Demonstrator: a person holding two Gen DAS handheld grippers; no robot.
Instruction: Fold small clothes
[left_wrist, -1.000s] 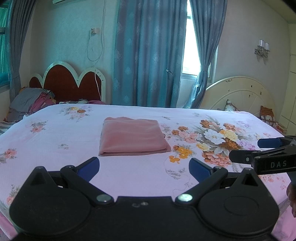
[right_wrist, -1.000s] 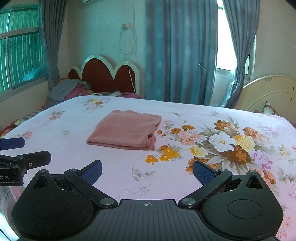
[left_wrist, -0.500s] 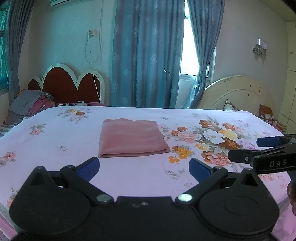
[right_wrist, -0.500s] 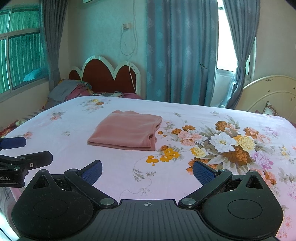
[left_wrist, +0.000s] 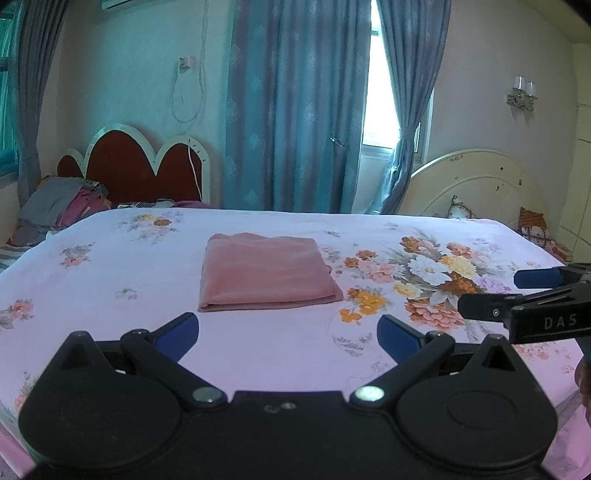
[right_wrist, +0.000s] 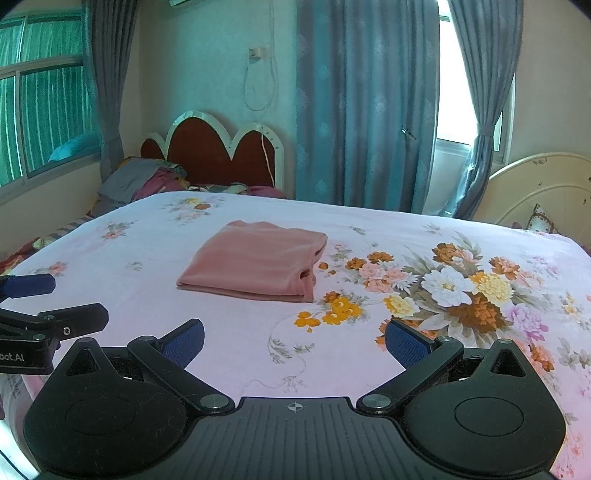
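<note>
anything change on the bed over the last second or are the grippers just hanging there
Almost nothing. The left gripper tipped slightly, so its view of the room slid a little; nothing was gripped or released. The folded pink garment lies where it was on the floral sheet, and the right gripper stays open, clear of the cloth.

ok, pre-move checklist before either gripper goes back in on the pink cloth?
1. Left gripper open, holding nothing: ok.
2. Right gripper open, holding nothing: ok.
3. Both grippers short of the pink cloth, no contact: ok.
4. Cloth lies folded flat on the floral bedsheet, a neat rectangle with layered edges showing at its right side: ok.
5. Bedsheet bare between grippers and cloth: ok.
6. Whether another fold is required: cannot tell.
</note>
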